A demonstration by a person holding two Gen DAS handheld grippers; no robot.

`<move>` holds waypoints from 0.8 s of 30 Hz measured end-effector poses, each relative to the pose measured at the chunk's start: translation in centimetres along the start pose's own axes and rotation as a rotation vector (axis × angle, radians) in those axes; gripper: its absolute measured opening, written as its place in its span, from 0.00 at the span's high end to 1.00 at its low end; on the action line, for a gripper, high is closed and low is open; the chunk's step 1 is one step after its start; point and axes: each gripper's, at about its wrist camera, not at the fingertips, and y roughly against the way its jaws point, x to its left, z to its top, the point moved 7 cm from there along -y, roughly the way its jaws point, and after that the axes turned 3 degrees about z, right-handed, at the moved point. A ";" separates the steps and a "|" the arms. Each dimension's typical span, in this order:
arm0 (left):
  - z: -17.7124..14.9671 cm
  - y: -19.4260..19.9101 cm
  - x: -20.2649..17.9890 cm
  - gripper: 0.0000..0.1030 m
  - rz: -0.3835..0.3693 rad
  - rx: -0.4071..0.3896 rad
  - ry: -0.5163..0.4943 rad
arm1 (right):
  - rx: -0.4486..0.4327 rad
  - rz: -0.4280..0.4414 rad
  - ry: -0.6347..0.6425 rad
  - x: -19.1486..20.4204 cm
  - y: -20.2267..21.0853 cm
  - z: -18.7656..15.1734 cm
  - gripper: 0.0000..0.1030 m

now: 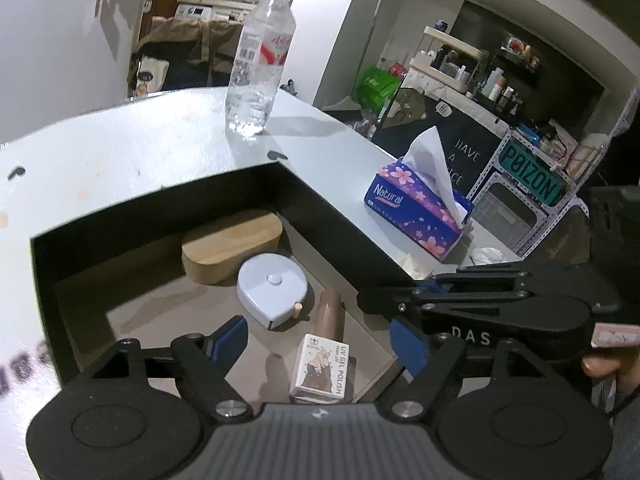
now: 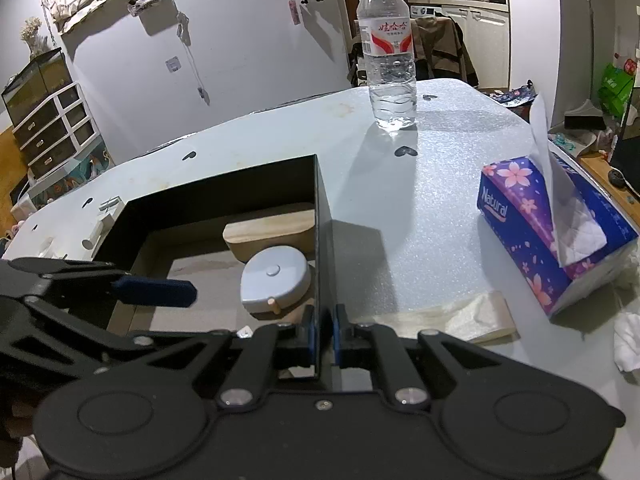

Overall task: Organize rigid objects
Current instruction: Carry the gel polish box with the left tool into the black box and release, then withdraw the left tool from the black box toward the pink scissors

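An open black box (image 1: 312, 208) stands on the pale table. In it lie a wooden block (image 1: 230, 246), a light blue tape measure (image 1: 272, 286), a brown tube (image 1: 330, 312) and a white "UV GEL POLISH" carton (image 1: 320, 368). My left gripper (image 1: 318, 330) hangs open over the box, with the carton low between its blue pads (image 1: 226, 344), which stand apart from it. My right gripper (image 2: 322, 320) is shut on the right wall of the black box (image 2: 322, 240), and it reaches in from the right in the left wrist view. One left finger (image 2: 156, 292) shows in the right wrist view.
A water bottle (image 2: 390, 52) stands at the far side of the table (image 2: 400, 200). A purple tissue box (image 2: 552, 232) lies to the right, with crumpled tissue (image 2: 628, 340) and a beige sheet (image 2: 460, 320) near it. White pegs (image 2: 100, 228) lie left of the box.
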 end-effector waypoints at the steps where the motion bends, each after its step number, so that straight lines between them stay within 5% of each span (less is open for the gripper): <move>1: 0.0 0.2 -0.1 0.22 0.007 -0.006 -0.010 | 0.000 0.000 0.000 0.0 0.0 0.0 0.91; 16: 0.0 2.9 -0.6 0.01 0.061 -0.063 -0.089 | 0.000 0.002 -0.009 -0.1 0.0 0.0 0.91; 24: -1.2 4.8 -0.3 0.00 0.104 -0.091 -0.108 | 0.000 0.002 -0.009 -0.1 0.0 0.0 0.91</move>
